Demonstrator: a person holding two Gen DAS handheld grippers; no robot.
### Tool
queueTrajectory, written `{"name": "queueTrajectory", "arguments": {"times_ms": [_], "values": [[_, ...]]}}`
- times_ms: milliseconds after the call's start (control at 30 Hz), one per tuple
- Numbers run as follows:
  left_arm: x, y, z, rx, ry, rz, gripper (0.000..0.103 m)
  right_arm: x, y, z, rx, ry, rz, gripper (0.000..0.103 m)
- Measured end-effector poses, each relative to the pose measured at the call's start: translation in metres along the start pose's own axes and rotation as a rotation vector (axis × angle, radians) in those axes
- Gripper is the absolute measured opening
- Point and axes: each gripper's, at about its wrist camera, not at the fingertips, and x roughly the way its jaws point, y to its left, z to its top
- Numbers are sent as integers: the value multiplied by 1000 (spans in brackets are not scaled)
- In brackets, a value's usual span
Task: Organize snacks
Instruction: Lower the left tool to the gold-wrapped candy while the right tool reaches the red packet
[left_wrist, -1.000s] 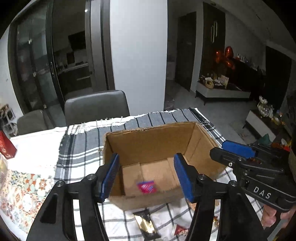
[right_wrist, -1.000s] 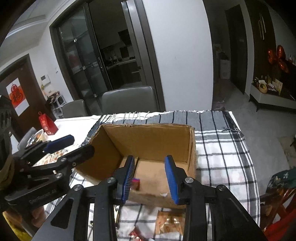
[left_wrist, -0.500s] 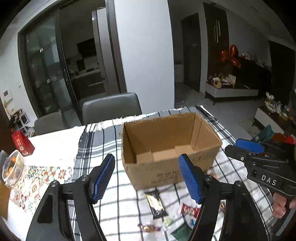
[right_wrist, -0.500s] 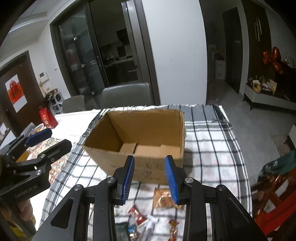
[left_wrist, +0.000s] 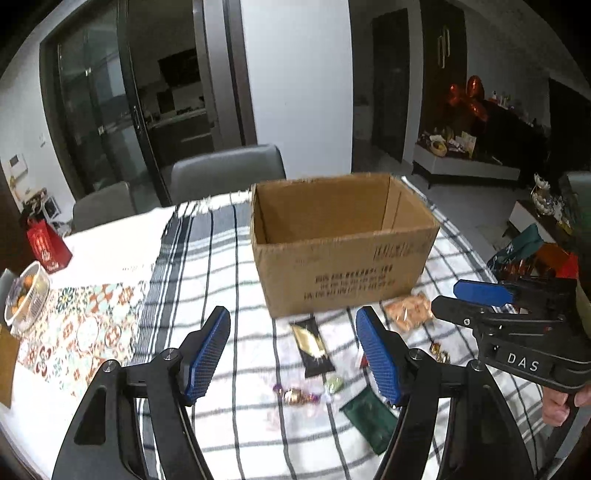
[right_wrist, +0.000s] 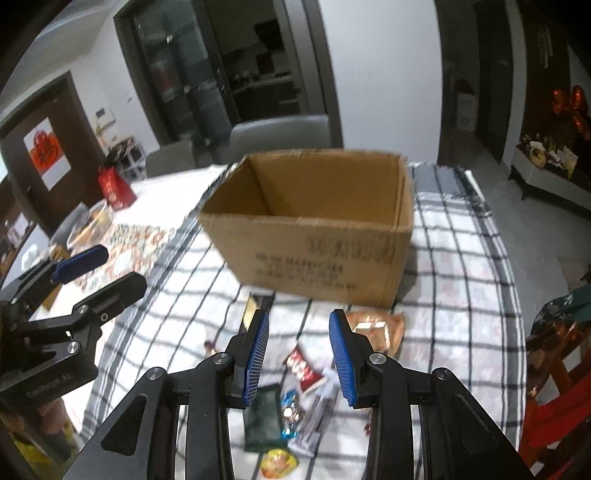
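An open cardboard box stands on the checked tablecloth; it also shows in the right wrist view. Several snack packets lie in front of it: a black and gold bar, an orange packet, a green packet and a purple-wrapped candy. In the right wrist view I see the orange packet, a red and white packet and a green packet. My left gripper is open and empty above the snacks. My right gripper is open and empty above them too.
A red gift bag and a bowl of fruit stand at the table's left on a patterned cloth. Grey chairs stand behind the table. The table's right edge drops to a red chair.
Both grippers have pulled back from over the box towards me. The box interior is now out of sight and the loose snacks in front have come into view.
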Motion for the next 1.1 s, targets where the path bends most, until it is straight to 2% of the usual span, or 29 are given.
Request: {"name": "queueTrajectory", "arguments": {"times_ms": [267, 533, 733, 1100], "values": [[24, 2, -31, 6, 115, 42, 65, 31, 6, -14, -33, 106, 38, 35], [62, 12, -50, -59, 261, 14, 61, 69, 7, -24, -20, 212, 63, 35], [88, 19, -63, -99, 339, 6, 60, 98, 5, -29, -11, 301, 60, 35], [129, 26, -77, -184, 453, -10, 52, 129, -1, -33, -12, 365, 31, 35]]}}
